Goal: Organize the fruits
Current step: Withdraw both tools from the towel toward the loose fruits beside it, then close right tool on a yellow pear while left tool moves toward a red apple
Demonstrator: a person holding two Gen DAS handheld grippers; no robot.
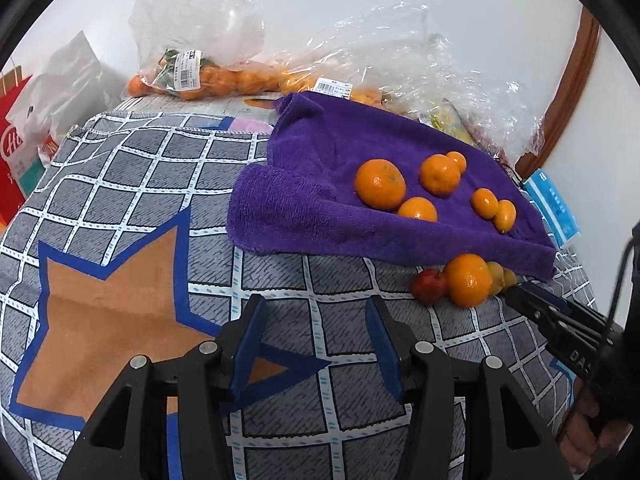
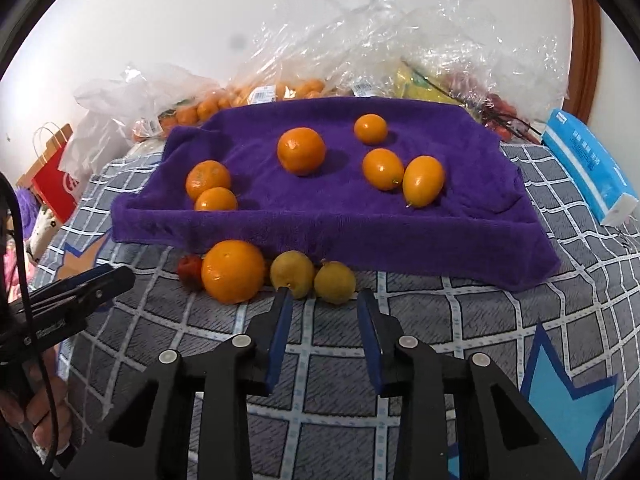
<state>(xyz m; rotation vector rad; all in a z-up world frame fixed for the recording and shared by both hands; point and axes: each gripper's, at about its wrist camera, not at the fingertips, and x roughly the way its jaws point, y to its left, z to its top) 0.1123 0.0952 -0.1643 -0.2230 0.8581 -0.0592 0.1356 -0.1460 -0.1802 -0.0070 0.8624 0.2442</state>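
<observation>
Blue-padded fingers of the right claw (image 2: 324,300) stand apart over the grid-patterned cloth (image 2: 460,320) with nothing between them. Just beyond their tips lie two yellow-green fruits (image 2: 312,278), side by side and touching. Left of these sit a large orange (image 2: 233,271) and, further left, a small red fruit (image 2: 190,271). Behind this row, a purple towel (image 2: 320,216) carries six orange citrus fruits (image 2: 301,151), some round, some oval. Clear plastic bags of fruit (image 2: 260,96) lie beyond the towel.

Fingers of the left claw (image 1: 316,308) also stand apart, empty, over the same cloth; the fruit row lies ahead and to its right. A blue tissue pack (image 2: 588,168) lies far right.
</observation>
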